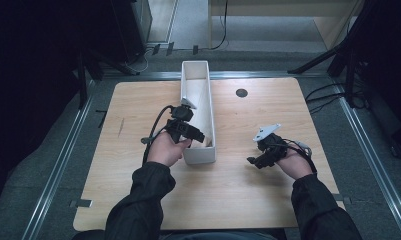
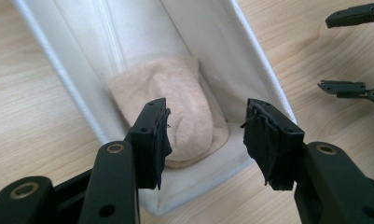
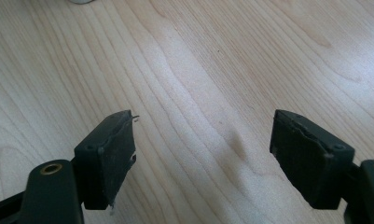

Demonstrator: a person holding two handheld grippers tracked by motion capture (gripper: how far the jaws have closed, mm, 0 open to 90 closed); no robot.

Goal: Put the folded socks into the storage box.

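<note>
A long, narrow white box lies lengthwise on the wooden table. In its near end rests a folded beige cloth, lying against the box wall. My left gripper hovers over that near end, and in the left gripper view its jaws stand apart above the cloth without touching it. My right gripper is held to the right of the box, low over bare wood. Its jaws are wide open with nothing between them, and they also show far off.
A small black round insert sits in the tabletop right of the box's far half. Metal rails run along the table's sides. Cables and dark stands crowd the floor beyond the far corners.
</note>
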